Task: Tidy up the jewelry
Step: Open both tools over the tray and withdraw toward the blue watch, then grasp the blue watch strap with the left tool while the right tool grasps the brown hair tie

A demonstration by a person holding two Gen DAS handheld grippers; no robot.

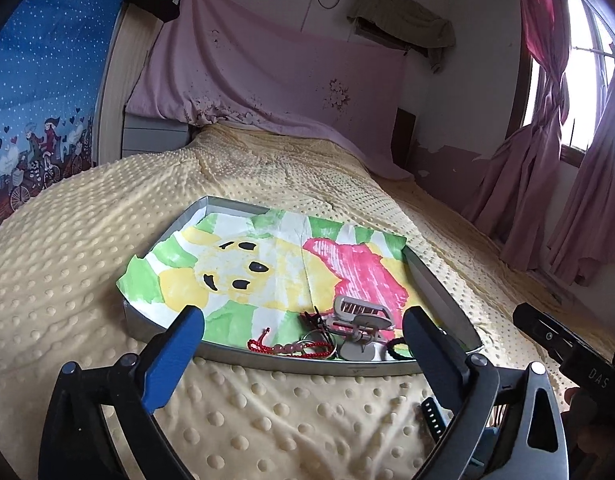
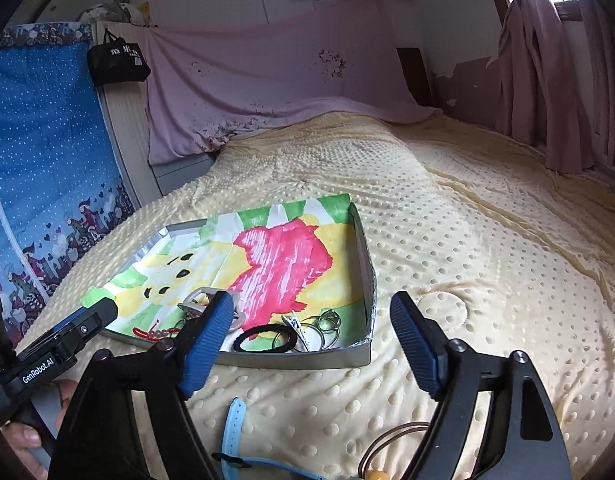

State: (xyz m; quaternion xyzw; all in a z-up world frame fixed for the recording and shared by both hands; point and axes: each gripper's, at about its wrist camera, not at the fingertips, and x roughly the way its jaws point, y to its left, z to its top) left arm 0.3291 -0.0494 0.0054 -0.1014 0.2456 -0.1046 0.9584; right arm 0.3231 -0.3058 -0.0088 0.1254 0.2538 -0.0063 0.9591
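Observation:
A shallow silver tray [image 1: 307,364] lined with a coloured drawing lies on the bed. Its near corner holds a red bead bracelet [image 1: 267,346], a pale claw hair clip [image 1: 357,312], metal rings [image 2: 327,322] and a black hair tie [image 2: 265,338]. My left gripper [image 1: 303,316] hovers before the tray's near rim, open, with nothing between its fingers. My right gripper [image 2: 312,300] hangs open over the tray's near right corner [image 2: 367,344], also empty. On the blanket below it lie a light blue watch strap [image 2: 233,420] and a brown wire bangle [image 2: 391,436].
A yellow dotted blanket [image 1: 87,280] covers the whole bed. A dark strap [image 1: 433,420] lies on it by my left gripper's right finger. Pink cloth [image 1: 267,72] hangs at the headboard, a blue fabric wardrobe [image 2: 47,140] stands left, and curtains [image 2: 547,80] hang right.

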